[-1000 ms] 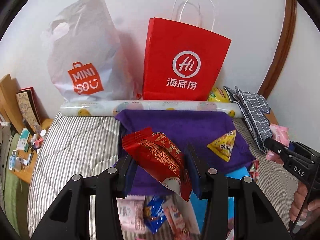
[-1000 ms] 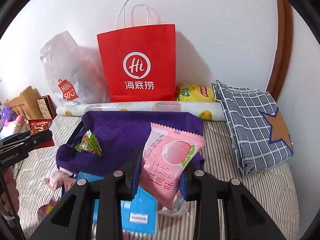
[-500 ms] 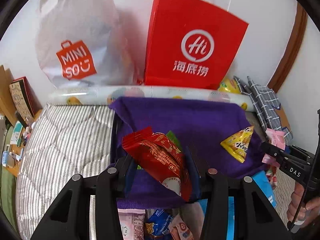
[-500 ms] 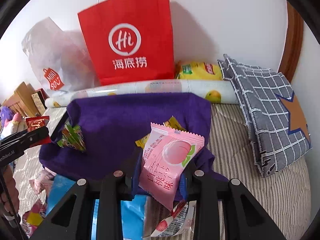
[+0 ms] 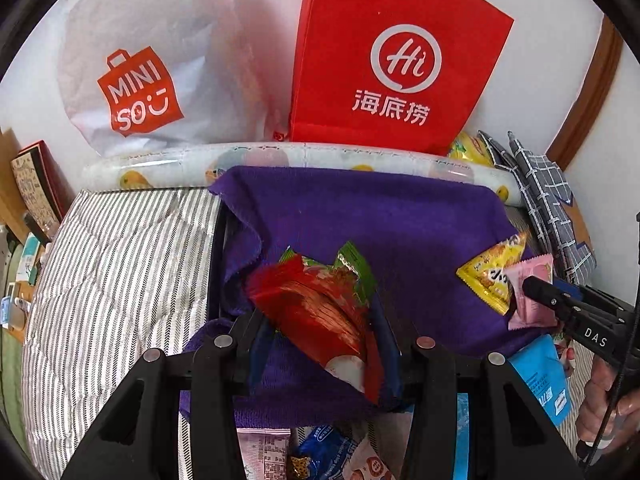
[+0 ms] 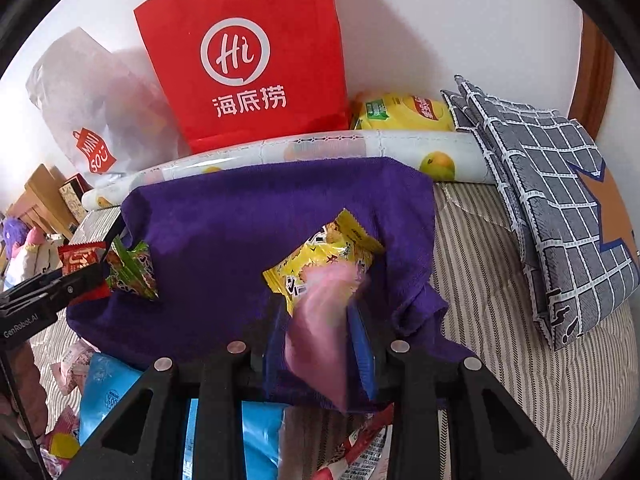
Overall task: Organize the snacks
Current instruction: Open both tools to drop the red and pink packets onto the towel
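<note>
My left gripper (image 5: 320,332) is shut on a red snack packet (image 5: 316,316) and holds it over the purple cloth (image 5: 360,220), just above a green packet (image 5: 356,268). My right gripper (image 6: 320,320) is shut on a pink peach packet (image 6: 320,328), blurred by motion, over a yellow packet (image 6: 320,256) on the cloth. The right gripper with the pink packet (image 5: 532,296) also shows at the right of the left wrist view. The left gripper's tip with the red packet (image 6: 78,258) shows at the left of the right wrist view.
A red paper bag (image 5: 392,60) and a white Miniso bag (image 5: 148,60) stand against the wall behind a rolled mat (image 5: 280,158). A grey checked cloth (image 6: 560,208) lies at the right. Blue and other loose packets (image 6: 108,392) lie on the striped bed near me.
Both grippers moved forward and down over the purple cloth with their packets. The green and yellow packets now lie right under them. The pink packet is moving.
</note>
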Available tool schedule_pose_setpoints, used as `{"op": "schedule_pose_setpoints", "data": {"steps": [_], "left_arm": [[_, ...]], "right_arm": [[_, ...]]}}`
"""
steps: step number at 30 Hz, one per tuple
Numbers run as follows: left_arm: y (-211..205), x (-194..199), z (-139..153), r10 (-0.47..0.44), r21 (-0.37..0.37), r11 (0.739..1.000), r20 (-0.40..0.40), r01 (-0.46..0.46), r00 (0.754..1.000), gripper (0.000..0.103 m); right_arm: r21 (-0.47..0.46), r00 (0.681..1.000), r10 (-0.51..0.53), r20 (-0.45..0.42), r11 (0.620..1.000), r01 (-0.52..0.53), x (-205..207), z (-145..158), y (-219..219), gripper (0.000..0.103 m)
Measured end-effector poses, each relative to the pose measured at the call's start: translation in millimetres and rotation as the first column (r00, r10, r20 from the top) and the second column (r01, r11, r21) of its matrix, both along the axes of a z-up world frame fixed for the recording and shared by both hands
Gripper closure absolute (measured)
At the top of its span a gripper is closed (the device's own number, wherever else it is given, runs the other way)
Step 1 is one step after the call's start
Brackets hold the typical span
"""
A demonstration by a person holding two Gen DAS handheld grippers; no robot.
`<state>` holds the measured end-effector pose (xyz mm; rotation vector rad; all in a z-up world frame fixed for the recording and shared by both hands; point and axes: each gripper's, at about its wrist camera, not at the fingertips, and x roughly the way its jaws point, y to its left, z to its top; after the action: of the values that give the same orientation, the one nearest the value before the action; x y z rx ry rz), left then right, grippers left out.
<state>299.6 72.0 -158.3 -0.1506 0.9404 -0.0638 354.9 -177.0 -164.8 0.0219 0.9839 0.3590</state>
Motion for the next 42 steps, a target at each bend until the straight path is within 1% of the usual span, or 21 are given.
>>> {"op": "schedule_pose_setpoints", "data": {"steps": [2,4,6,10,11,16,21,27,31,33,35,38,39,40,42], "left_arm": [[-0.4,0.1,0.6,0.0,0.012,1.0,0.001,0.0,1.0,0.057],[-0.6,-0.4,1.9,-0.004,0.013,1.0,0.002,0.004,1.0,0.057],[-1.2,-1.6,2.8,-0.01,0.007,1.0,-0.004,0.01,1.0,0.054],[-1.1,-5.2,6.8,-0.006,0.004,1.0,-0.009,0.006,1.0,0.04],[-0.8,-6.8,8.7,-0.004,0.006,1.0,-0.009,0.004,1.0,0.037],[0.1,-18.0,18.2,-0.002,0.01,1.0,0.0,0.002,1.0,0.032],[-0.1,-31.5,24.5,-0.008,0.016,1.0,-0.004,0.009,1.0,0.032],[2.3,-45.3,29.7,0.0,0.022,1.0,-0.009,0.0,1.0,0.032],[10.1,-57.6,32.4,0.013,0.036,0.999,-0.012,-0.013,1.0,0.032],[14.0,-61.8,33.0,0.019,0.029,0.999,-0.016,-0.018,1.0,0.031],[20.6,-67.7,32.2,0.025,-0.003,1.0,-0.028,-0.025,0.999,0.031],[25.5,-74.5,30.3,0.04,-0.012,0.999,-0.038,-0.04,0.998,0.031],[26.4,-75.6,29.7,0.042,-0.011,0.999,-0.039,-0.043,0.998,0.031],[27.7,-78.0,29.3,0.045,-0.011,0.999,-0.04,-0.046,0.998,0.031],[29.0,-82.1,28.9,0.049,-0.014,0.999,-0.041,-0.05,0.998,0.031]], "right_arm": [[-0.001,1.0,0.007,0.003,1.0,-0.007,-1.2,2.4,1.0,0.066],[-0.006,1.0,0.004,0.014,1.0,-0.004,-3.8,6.0,1.3,0.054],[-0.007,0.999,0.002,0.035,1.0,-0.002,-8.4,11.6,-0.1,0.05],[-0.019,0.998,-0.008,0.055,1.0,0.009,-19.2,22.3,-8.7,0.046],[-0.02,0.998,-0.013,0.058,1.0,0.015,-21.3,24.2,-11.6,0.045],[-0.018,0.997,-0.054,0.05,0.998,0.055,-36.1,28.1,-31.6,0.045],[-0.007,0.997,-0.071,0.018,0.997,0.071,-52.1,24.2,-43.3,0.045],[0.009,0.997,-0.064,-0.032,0.998,0.064,-57.1,15.8,-40.1,0.045],[-0.014,0.996,-0.072,-0.052,0.997,0.072,-56.2,7.9,-36.1,0.045],[-0.036,0.996,-0.078,-0.041,0.996,0.077,-56.1,6.0,-33.5,0.045],[-0.062,0.996,-0.079,-0.043,0.995,0.076,-55.5,3.5,-30.5,0.048],[-0.078,0.997,-0.066,-0.045,0.995,0.063,-58.4,1.8,-26.5,0.057],[-0.084,0.997,-0.063,-0.045,0.995,0.059,-59.9,1.4,-26.2,0.067],[-0.098,0.997,-0.061,-0.042,0.994,0.057,-62.2,1.4,-25.4,0.074],[-0.108,0.998,-0.062,-0.031,0.992,0.058,-66.9,2.7,-27.3,0.079]]}}
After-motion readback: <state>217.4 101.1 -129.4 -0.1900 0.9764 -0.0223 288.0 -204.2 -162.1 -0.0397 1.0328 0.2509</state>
